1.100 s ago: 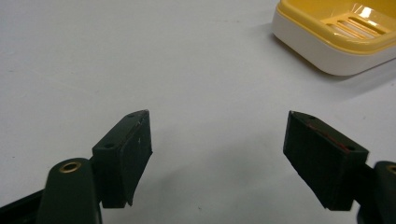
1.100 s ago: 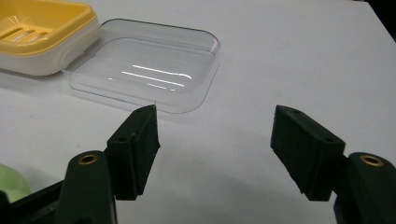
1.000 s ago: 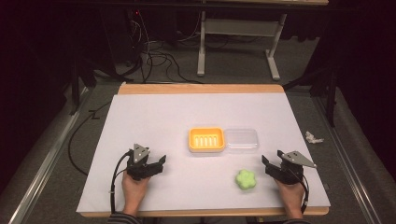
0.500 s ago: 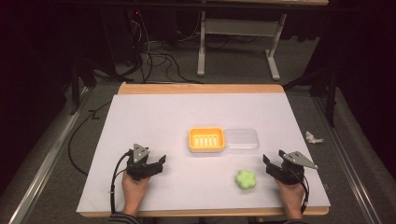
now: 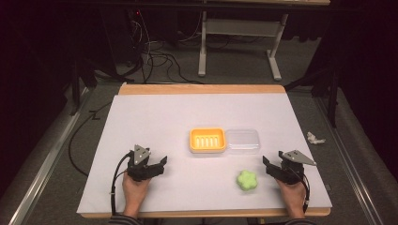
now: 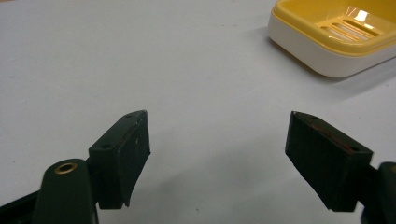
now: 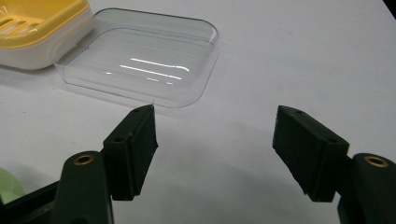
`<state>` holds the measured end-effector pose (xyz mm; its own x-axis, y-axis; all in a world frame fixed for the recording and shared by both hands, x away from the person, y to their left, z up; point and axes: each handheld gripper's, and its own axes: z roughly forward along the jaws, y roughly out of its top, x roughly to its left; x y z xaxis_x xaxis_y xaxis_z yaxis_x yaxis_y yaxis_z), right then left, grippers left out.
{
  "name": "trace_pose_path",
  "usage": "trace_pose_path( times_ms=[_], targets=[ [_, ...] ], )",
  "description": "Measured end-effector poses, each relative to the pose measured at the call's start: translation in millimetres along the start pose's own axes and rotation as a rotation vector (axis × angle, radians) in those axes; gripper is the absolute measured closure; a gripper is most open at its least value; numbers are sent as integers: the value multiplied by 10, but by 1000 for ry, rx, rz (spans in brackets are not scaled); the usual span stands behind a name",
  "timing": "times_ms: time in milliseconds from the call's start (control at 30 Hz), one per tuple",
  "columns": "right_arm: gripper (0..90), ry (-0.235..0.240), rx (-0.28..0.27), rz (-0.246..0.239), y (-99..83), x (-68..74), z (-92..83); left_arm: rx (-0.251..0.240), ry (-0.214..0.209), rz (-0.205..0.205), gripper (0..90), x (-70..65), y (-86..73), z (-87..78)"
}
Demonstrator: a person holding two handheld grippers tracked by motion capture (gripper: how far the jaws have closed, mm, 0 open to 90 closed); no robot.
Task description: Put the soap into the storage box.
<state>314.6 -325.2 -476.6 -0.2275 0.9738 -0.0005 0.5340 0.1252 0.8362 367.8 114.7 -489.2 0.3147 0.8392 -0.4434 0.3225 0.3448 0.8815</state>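
A yellow soap dish (image 5: 207, 139) with a slotted insert sits mid-table, and its clear plastic lid (image 5: 242, 140) lies right beside it. A green flower-shaped soap (image 5: 247, 180) rests nearer the front, left of my right gripper (image 5: 271, 167). My left gripper (image 5: 159, 165) sits at the front left, open, with bare table between its jaws; the soap dish (image 6: 341, 35) lies ahead to its right. My right gripper (image 7: 215, 142) is open too, facing the clear lid (image 7: 140, 60), with the dish (image 7: 39, 28) at upper left and a sliver of soap (image 7: 10, 189) at the left edge.
White paper covers the table (image 5: 155, 117), with a wooden edge at the back. A crumpled white scrap (image 5: 314, 138) lies off the table's right side. Cables and a desk frame (image 5: 234, 42) stand on the floor behind.
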Motion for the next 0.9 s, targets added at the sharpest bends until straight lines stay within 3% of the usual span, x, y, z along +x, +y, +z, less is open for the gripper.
trace_pose_path(
  times_ms=[267, 400, 500, 633, 900],
  targets=[
    [272, 2, 3, -6, 19, 16, 5, 5, -1, -16, 235, 8, 8, 5],
    [252, 25, -37, 2, 34, 11, -26, 9, -5, -21, 236, 6, 10, 3],
    [272, 84, -54, 6, 48, 20, -57, 13, -5, -26, 237, 8, 11, 5],
    [281, 117, -63, 18, 56, 31, -103, 20, -8, -32, 251, 7, 11, 8],
    [219, 123, -74, 16, 93, 77, -204, 24, -5, -40, 251, 11, 13, 14]
  ],
)
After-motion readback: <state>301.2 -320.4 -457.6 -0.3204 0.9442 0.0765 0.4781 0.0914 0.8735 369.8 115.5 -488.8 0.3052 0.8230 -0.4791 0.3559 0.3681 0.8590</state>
